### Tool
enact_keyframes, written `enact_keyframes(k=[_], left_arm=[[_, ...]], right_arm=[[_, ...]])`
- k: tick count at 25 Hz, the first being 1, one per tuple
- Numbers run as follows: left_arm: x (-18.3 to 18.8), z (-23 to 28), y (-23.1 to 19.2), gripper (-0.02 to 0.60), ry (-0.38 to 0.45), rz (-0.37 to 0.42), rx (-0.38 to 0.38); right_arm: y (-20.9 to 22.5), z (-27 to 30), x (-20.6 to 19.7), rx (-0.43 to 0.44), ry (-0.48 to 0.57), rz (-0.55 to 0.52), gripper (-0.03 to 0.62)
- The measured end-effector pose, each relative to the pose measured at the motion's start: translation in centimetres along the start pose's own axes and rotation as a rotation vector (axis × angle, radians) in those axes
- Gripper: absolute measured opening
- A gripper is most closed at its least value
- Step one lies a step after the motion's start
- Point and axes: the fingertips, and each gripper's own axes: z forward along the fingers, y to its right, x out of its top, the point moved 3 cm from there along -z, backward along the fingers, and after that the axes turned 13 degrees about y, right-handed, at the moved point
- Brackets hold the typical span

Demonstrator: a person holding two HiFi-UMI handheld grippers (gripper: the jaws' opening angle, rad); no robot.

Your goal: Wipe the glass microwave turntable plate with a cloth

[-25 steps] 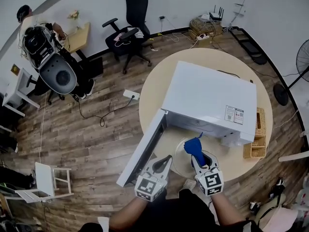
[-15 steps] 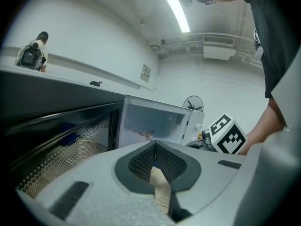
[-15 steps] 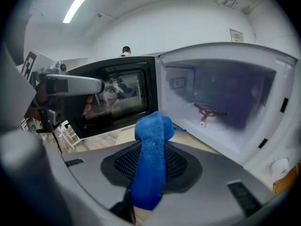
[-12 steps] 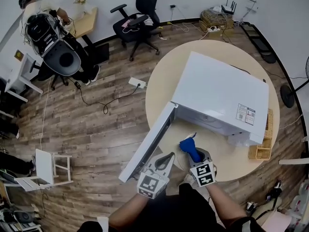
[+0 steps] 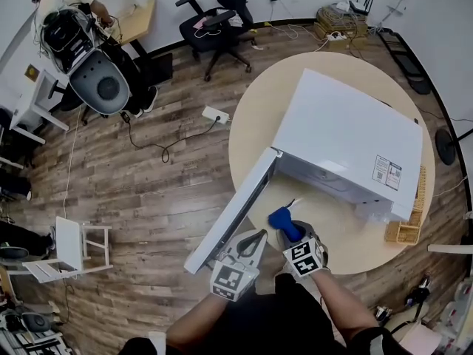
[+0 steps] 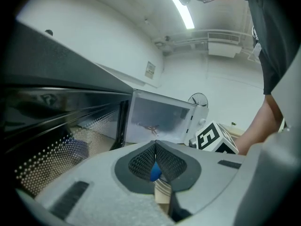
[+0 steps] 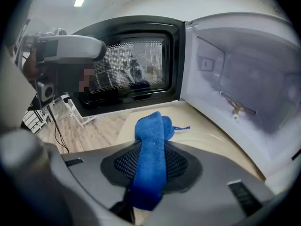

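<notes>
Our right gripper (image 5: pixel 288 235), jaws clamped on the cloth (image 5: pixel 281 221), is nearer the plate (image 5: pixel 272 235) (barely visible), just below toward 12 o'clock. The left gripper (image 5: pixel 253 241), jaws pressed together and empty, sits at 9.

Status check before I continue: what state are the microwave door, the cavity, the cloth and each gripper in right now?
microwave door: swung wide open.
microwave cavity: no plate inside, drive hub bare.
blue cloth: clamped, its end sticking out past the jaws.
right gripper: shut on the blue cloth.
left gripper: shut, empty.
</notes>
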Motion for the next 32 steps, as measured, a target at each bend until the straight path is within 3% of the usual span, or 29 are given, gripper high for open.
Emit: enact_keyframes(k=[8,32], left_arm=[[-0.1,0.2,0.0,0.006,-0.003,-0.004,0.000],[-0.3,2.1,0.8,0.006,-0.016,0.005,-0.038]], right_arm=[[1.4,0.6,-0.4,-0.034,-0.031,-0.006,0.112],[12.3,0.3,-0.9,-0.248,-0.041,0.024,0.114]])
